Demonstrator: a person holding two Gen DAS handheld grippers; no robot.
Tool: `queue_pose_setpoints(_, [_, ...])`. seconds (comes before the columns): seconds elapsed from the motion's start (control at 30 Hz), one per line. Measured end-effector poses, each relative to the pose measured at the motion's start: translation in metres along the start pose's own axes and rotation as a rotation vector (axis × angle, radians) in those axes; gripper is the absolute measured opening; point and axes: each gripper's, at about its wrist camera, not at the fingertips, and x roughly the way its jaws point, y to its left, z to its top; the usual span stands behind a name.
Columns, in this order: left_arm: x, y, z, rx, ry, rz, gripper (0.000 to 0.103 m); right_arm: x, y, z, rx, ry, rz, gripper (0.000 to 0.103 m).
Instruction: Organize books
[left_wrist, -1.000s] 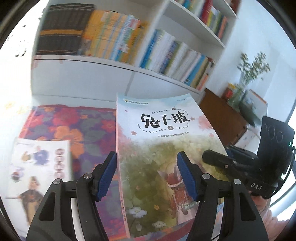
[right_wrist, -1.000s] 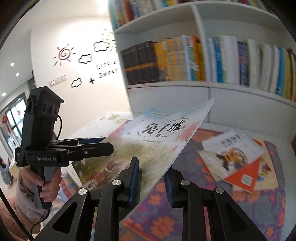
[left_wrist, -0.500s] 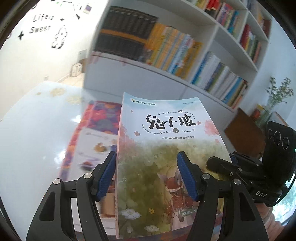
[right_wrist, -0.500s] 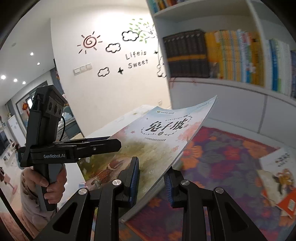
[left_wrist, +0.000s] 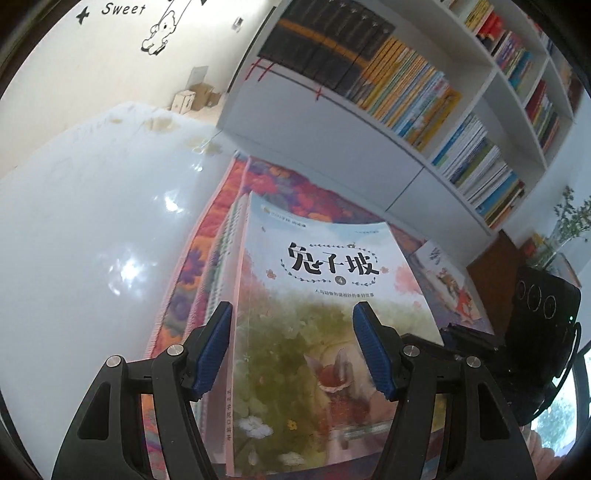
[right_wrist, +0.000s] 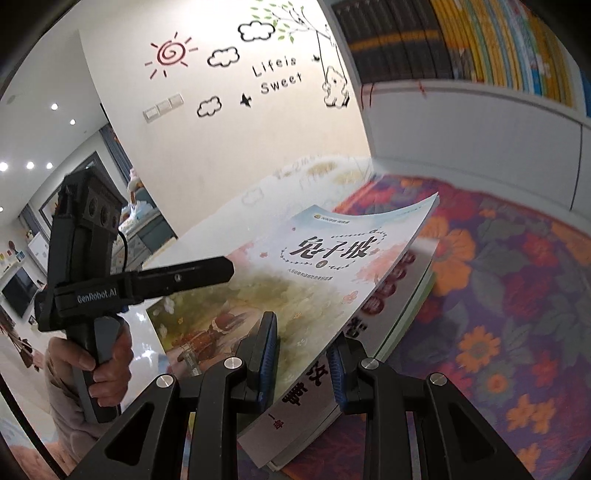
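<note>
I have the right gripper (right_wrist: 303, 354) pinched on the rabbit storybook's (right_wrist: 295, 280) edge, above the book stack (right_wrist: 373, 332) for squaring; left gripper (left_wrist: 291, 347) half-open, empty, straddling its spine.

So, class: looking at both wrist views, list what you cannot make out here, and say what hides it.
- Stack under the rabbit-cover book: its top cover is mostly hidden by that book in both views.
- Shelf spines: titles too small in the left view, blurred in the right.
- Left hand-held gripper: side-on in the right view, so whether it touches the book is unclear.
- Right hand-held gripper: the lower pad's contact is hidden beneath the book.
</note>
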Motion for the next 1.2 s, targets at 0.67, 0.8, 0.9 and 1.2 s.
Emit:
queue_pose_setpoints(0.67, [-0.004,0.011,-0.003,0.015,-0.015,0.134,0.063,0.014,-0.004,-0.006,0.045,0.072,0.019,0.050])
queue_pose_setpoints(0.8, [-0.007,0.014,-0.002,0.000,-0.034,0.133,0.063,0.015,0.001,-0.005,0.031,0.093,0.021,0.069])
queue_pose_setpoints(0.9, [-0.008,0.016,-0.001,-0.007,-0.044,0.139,0.063,0.016,0.000,-0.002,0.039,0.116,0.006,0.069])
queue_pose_setpoints(1.2, [-0.016,0.006,0.003,-0.004,-0.091,0.161,0.063,-0.011,-0.032,-0.007,0.080,0.137,-0.071,0.069])
